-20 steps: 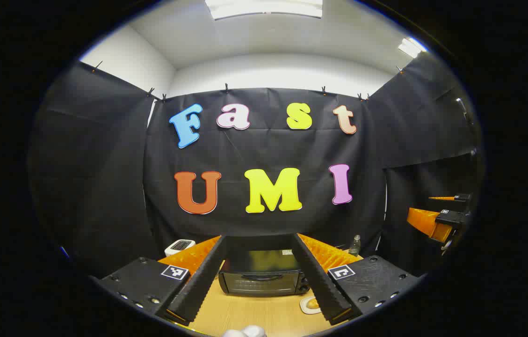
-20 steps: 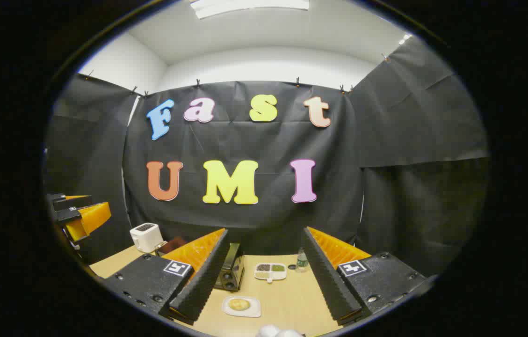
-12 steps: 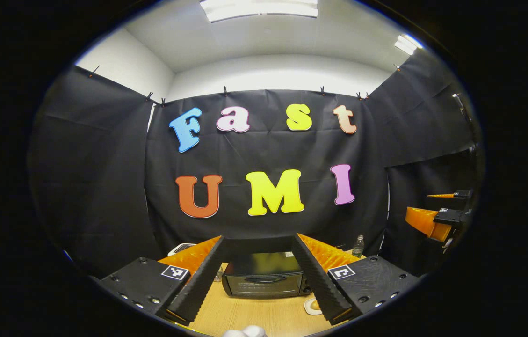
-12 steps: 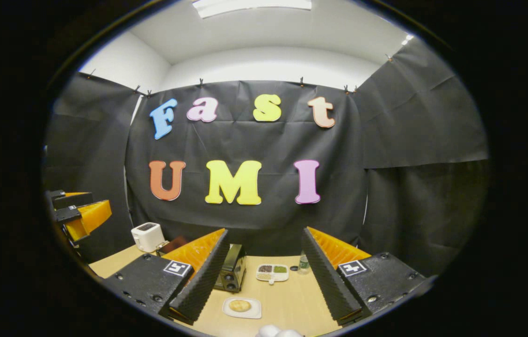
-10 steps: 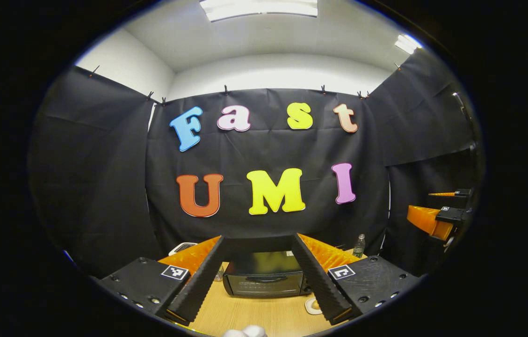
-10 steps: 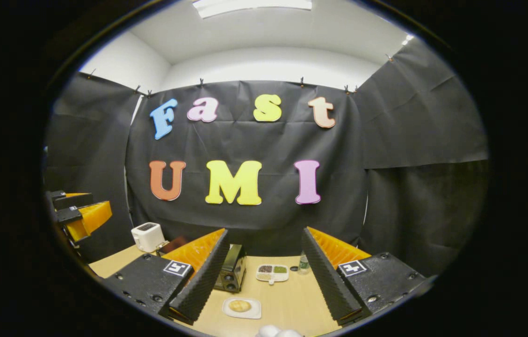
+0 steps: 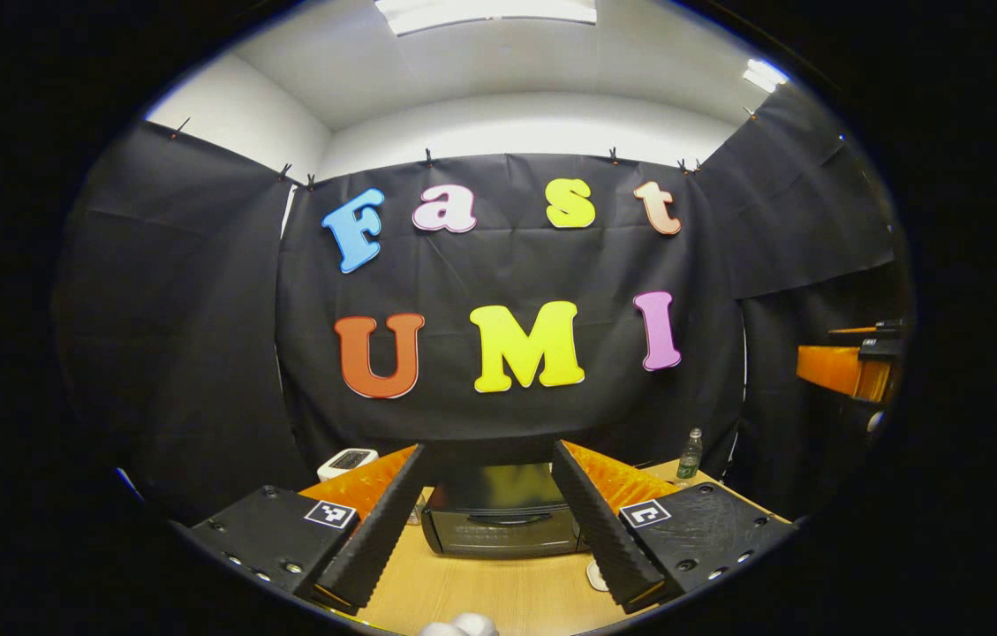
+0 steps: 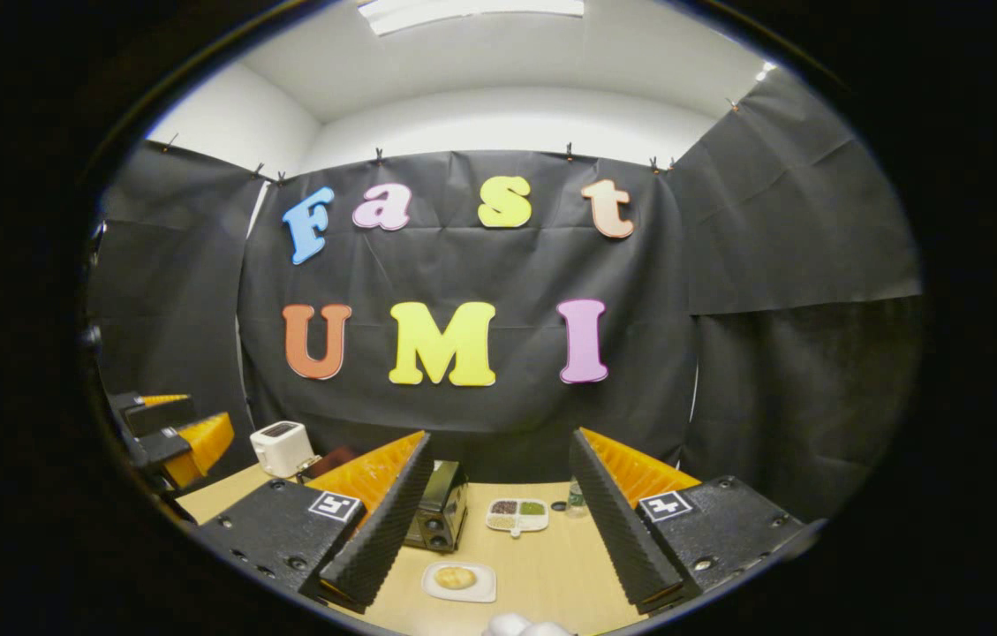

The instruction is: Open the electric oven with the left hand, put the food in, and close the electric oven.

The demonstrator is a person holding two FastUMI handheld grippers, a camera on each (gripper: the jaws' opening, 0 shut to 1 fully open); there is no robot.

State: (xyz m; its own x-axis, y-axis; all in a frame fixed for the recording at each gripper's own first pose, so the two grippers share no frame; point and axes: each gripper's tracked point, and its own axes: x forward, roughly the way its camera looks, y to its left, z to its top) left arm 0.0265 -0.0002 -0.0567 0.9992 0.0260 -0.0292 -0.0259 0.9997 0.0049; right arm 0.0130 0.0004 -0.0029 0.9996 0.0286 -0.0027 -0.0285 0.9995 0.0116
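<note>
A black electric oven [image 7: 501, 521] stands on the wooden table with its door closed, straight ahead of my left gripper [image 7: 482, 585], which is open and empty, some way short of it. In the right gripper view the oven [image 8: 438, 518] shows side-on behind that gripper's left finger. A round bun [image 8: 456, 578] lies on a white plate [image 8: 482, 589] in front of the oven; the plate's edge [image 7: 593, 575] peeks out by the left gripper's right finger. My right gripper [image 8: 496, 590] is open and empty above the plate. The left gripper [image 8: 169, 439] shows at the far left, the right gripper [image 7: 847, 369] at the far right.
A white toaster [image 8: 281, 447] stands at the back left of the table [image 8: 542, 565]. A white divided dish [image 8: 517, 515] with small portions and a clear bottle [image 8: 576, 498] stand behind the plate. Black cloth walls close the booth.
My left gripper has moved forward towards the oven, which now looks larger and closer. In the right gripper view the left gripper has dropped lower. The right gripper has hardly moved.
</note>
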